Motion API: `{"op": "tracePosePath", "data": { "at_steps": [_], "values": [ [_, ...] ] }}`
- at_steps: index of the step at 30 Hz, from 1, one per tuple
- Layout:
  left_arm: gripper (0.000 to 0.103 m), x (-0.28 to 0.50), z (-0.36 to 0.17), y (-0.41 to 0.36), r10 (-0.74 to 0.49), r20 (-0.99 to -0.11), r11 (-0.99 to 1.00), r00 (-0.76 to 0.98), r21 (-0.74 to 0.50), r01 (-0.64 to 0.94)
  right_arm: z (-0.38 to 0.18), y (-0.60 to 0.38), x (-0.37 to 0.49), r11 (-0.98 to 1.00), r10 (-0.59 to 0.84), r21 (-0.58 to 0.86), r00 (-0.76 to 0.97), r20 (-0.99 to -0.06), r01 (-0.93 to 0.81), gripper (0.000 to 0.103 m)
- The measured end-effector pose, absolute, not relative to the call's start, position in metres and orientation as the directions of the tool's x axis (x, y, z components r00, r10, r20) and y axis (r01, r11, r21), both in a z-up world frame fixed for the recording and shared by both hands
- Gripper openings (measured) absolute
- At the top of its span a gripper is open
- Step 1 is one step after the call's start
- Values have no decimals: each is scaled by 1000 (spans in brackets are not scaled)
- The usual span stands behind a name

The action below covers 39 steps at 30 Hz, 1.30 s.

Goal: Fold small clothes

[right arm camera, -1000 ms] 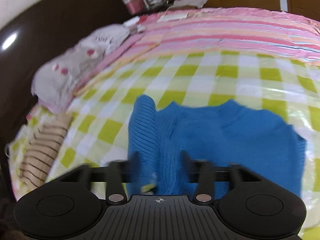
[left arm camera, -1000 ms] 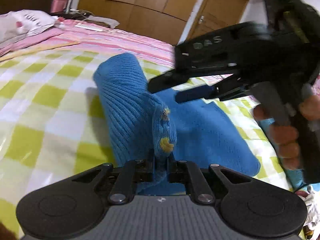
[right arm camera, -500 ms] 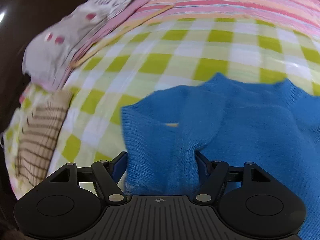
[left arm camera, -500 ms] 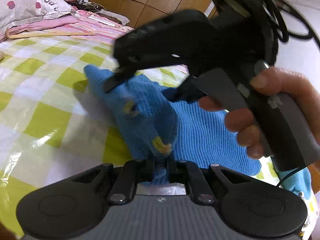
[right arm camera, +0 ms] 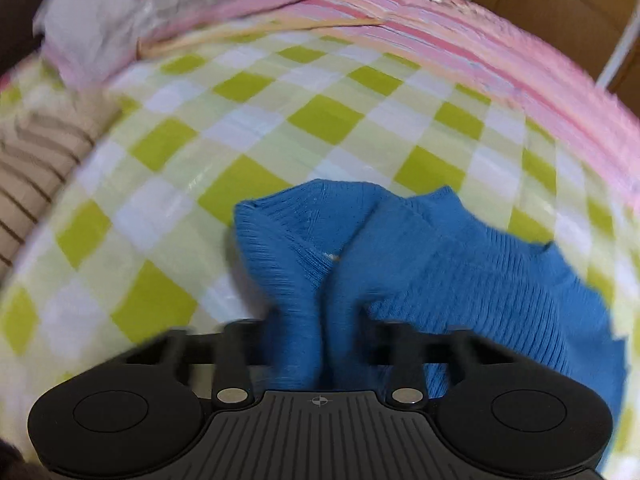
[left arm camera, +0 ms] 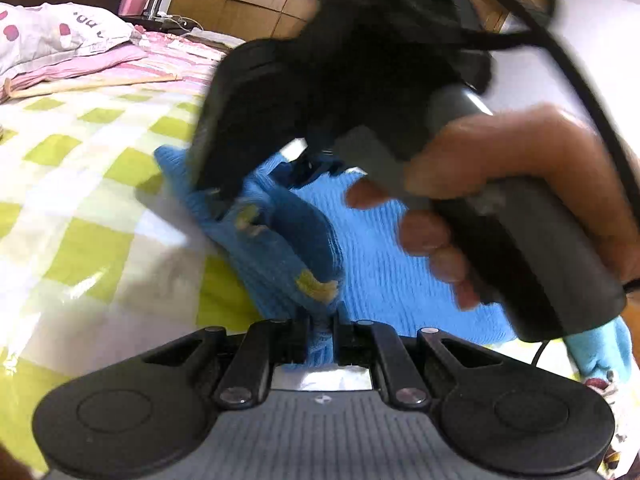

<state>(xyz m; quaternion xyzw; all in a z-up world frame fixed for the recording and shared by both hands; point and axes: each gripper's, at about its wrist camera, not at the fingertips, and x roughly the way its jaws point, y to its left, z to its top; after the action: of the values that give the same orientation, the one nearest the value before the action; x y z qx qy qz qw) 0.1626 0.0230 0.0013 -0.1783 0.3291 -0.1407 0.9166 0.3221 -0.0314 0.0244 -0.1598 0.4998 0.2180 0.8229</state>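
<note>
Our left claw (left arm camera: 320, 344) is pinched tight on a fold of the blue knit sweater (left arm camera: 384, 256), the cloth squeezed into the narrow gap between its fingers. Our right claw (right arm camera: 320, 340) is closing, with a bunched ridge of the same sweater (right arm camera: 460, 280) between its fingers; blur keeps us from telling whether the pads already press on the knit. In the left wrist view that right claw (left arm camera: 224, 200) noses steeply down onto the raised fold, gripped by our right hand (left arm camera: 500, 200).

The sweater lies on the bed's green-and-white checked cover (left arm camera: 80, 208), flat on its right part and gathered into a ridge on its left side. That ridge runs away from the left claw toward the far end of the bed, its ribbing following the same line. Small yellow marks (left arm camera: 316, 284) show on the lifted fold.

A spotted pillow (left arm camera: 52, 36) and pink striped bedding (right arm camera: 480, 52) lie beyond, well apart from the sweater.
</note>
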Motion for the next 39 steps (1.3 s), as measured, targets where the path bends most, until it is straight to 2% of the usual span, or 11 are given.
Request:
{"op": "tracePosePath", "data": {
  "at_steps": [6,12,15,16,23,24,27,29,32,35,39],
  "values": [
    [15,171,42,-9,-441,-472,873,764,-423,243,82,-119,327,895,335,115,480,-811,-430,19],
    [15,189,74,-79,-546,-406,828,733,-396,397,124,-228,334,927,361,216,574,-735,-306,17],
    [15,201,66,-116,-563,-441,824,698,-366,433,115,-279,339,936,352,263,596,-721,-235,14],
    [14,206,58,-129,-571,-462,820,679,-365,442,106,-293,342,937,349,277,588,-730,-213,12],
    [13,210,17,-179,-561,-589,819,582,-289,497,25,-348,346,954,281,295,510,-813,-55,12],
    [13,206,17,-177,-565,-588,815,579,-286,505,22,-354,342,943,304,329,512,-803,-44,19],
    [13,189,24,-169,-559,-569,813,603,-236,532,29,-363,328,909,372,414,541,-754,-47,23],
    [13,178,28,-159,-544,-550,821,633,-196,535,36,-366,325,882,416,469,556,-720,-53,43],
    [14,174,35,-154,-494,-524,851,694,-125,511,42,-361,328,854,463,515,555,-691,-71,62],
    [15,180,33,-153,-440,-509,875,740,-56,482,41,-353,334,841,481,537,543,-688,-65,63],
    [23,187,25,-159,-395,-506,883,767,20,468,31,-350,344,814,522,578,503,-688,-54,64]
  ]
}}
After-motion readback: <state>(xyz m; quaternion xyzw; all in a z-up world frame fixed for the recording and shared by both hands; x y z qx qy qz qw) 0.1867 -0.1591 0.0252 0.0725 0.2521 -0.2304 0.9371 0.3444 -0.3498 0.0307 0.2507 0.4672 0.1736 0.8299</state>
